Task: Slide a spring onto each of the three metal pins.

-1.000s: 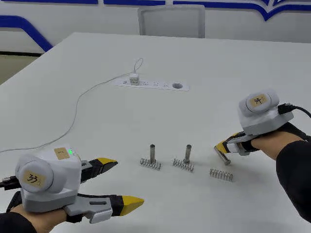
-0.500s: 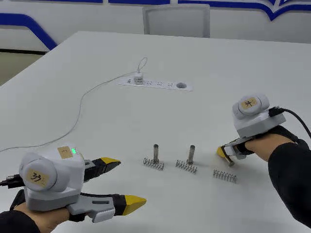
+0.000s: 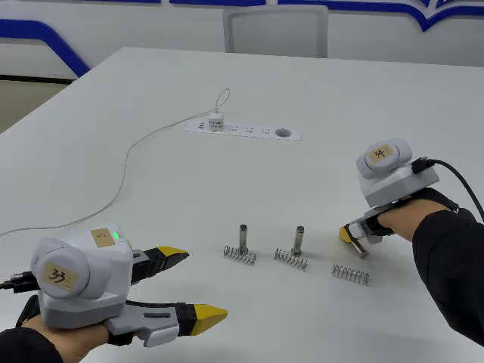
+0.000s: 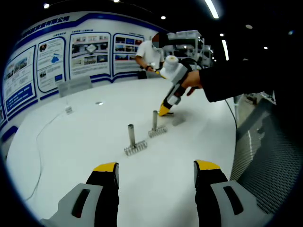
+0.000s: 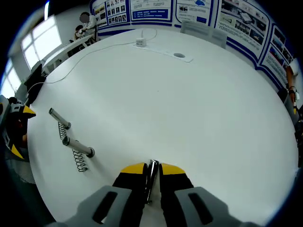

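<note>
- Gripping the third pin (image 3: 358, 246) between its closed yellow-tipped jaws, the right gripper (image 3: 349, 234) sits low over the table (image 3: 227, 181) toward the right edge. In the right gripper view the pin (image 5: 151, 177) lies along the narrow slit between the jaws.
- In the head view, the pin's lower end points down at the tabletop; whether it touches cannot be told.
- The left gripper (image 3: 198, 282) hovers by the near left corner with its jaws spread wide and nothing between them, which the left gripper view (image 4: 156, 166) confirms.
- Two pins stand upright mid-table, closer to the near edge: the left pin (image 3: 243, 236) and the middle pin (image 3: 299, 238), well apart from each other.
- The left spring (image 3: 240, 255) lies flat at the foot of the left pin, on its near side.
- The middle spring (image 3: 291, 260) lies likewise by the middle pin.
- The right spring (image 3: 351, 274) lies flat on its own, just nearer than the right gripper.
- No spring is on a pin.
- A power strip (image 3: 242, 130) lies toward the far edge, with a white cable (image 3: 121, 174) trailing to the left edge.
</note>
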`<state>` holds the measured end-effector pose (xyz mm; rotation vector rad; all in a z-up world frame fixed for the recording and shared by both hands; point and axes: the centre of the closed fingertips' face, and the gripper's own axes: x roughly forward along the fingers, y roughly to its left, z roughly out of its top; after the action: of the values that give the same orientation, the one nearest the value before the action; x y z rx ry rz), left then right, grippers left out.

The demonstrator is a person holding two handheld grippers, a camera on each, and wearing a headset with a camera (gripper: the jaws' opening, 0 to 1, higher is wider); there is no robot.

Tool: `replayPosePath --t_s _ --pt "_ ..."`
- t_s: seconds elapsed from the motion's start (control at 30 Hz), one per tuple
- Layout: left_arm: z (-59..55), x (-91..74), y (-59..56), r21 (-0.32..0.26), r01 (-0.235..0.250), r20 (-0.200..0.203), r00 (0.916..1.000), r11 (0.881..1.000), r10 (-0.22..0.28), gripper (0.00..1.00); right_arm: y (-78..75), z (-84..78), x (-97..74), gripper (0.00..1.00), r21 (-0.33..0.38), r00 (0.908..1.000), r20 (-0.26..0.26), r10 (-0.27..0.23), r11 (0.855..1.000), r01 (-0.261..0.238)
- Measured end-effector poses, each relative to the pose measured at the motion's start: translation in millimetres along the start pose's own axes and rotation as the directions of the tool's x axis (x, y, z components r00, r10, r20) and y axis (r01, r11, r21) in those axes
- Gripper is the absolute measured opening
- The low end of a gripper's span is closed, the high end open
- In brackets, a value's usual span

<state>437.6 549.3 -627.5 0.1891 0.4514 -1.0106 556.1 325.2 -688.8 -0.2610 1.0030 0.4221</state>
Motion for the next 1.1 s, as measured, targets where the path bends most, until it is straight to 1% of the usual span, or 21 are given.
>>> replayPosePath --t_s 0.07,0.1,0.17,0.23,0.33,0.43,0.47,0.5,0.53,0.6,0.67,0.7,0.93,1.1 --pt "0.2 0.0 0.0 0.001 -0.001 0.000 1.0000 1.000 0.001 0.65 0.3 -0.9 -0.5 0.10 -0.008 1.0000 -0.005 -0.006 1.000 0.006" --pt "0.2 -0.1 0.4 0.000 -0.002 0.000 1.0000 1.000 0.002 0.65 0.8 -1.2 -0.3 0.10 -0.023 0.9999 -0.009 -0.012 1.000 0.012" --pt "-0.1 -0.2 0.8 -0.001 -0.003 0.000 1.0000 1.000 0.003 0.65 0.3 -1.3 -0.6 0.09 -0.027 0.9997 -0.011 -0.021 0.999 0.020" --pt "-0.4 0.0 0.5 0.002 -0.002 -0.002 1.0000 1.000 0.002 0.65 -0.4 -1.4 -0.9 0.09 -0.014 0.9997 -0.009 -0.023 1.000 0.023" --pt "-0.3 0.2 0.4 0.006 -0.001 -0.003 1.0000 1.000 0.001 0.65 0.7 -2.3 -3.2 0.09 0.017 0.9997 0.016 -0.017 1.000 0.017" --pt "0.2 -0.3 1.5 0.007 -0.006 -0.002 1.0000 1.000 0.006 0.65 2.7 -3.4 -5.8 0.08 0.013 0.9994 0.033 -0.010 1.000 0.010" --pt "0.6 -0.6 1.7 0.007 -0.008 -0.001 1.0000 1.000 0.008 0.64 2.8 -4.3 -6.9 0.08 0.015 0.9994 0.030 -0.015 1.000 0.014" --pt "1.7 -1.0 1.8 0.008 -0.010 0.001 1.0000 1.000 0.010 0.64 1.6 -4.7 -10.3 0.08 0.008 0.9989 0.036 -0.031 0.999 0.031" --pt "2.1 -1.2 1.9 0.008 -0.011 0.002 0.9999 1.000 0.011 0.64 2.5 -3.6 -13.0 0.08 0.009 0.9985 0.046 -0.029 1.000 0.029" --pt "2.4 -1.3 2.4 0.008 -0.013 0.004 0.9999 1.000 0.013 0.64 6.0 -0.9 -19.8 0.08 0.023 0.9979 0.064 -0.010 1.000 0.009" --pt "2.2 -1.2 2.6 0.006 -0.014 0.004 0.9999 1.000 0.014 0.64 0.4 4.1 -22.5 0.08 0.024 0.9960 0.088 -0.013 1.000 0.011" --pt "2.3 -1.2 2.6 0.007 -0.014 0.004 0.9999 1.000 0.014 0.64 0.5 4.6 -25.2 0.08 0.025 0.9955 0.094 -0.013 1.000 0.010" --pt "3.0 -1.4 2.9 0.013 -0.015 0.004 0.9999 1.000 0.015 0.64 6.7 3.5 -42.9 0.09 0.027 0.9902 0.139 -0.011 1.000 0.007" --pt "2.8 -1.4 3.1 0.015 -0.014 0.002 0.9999 1.000 0.014 0.64 11.7 1.9 -50.0 0.09 0.017 0.9858 0.168 -0.013 1.000 0.010"
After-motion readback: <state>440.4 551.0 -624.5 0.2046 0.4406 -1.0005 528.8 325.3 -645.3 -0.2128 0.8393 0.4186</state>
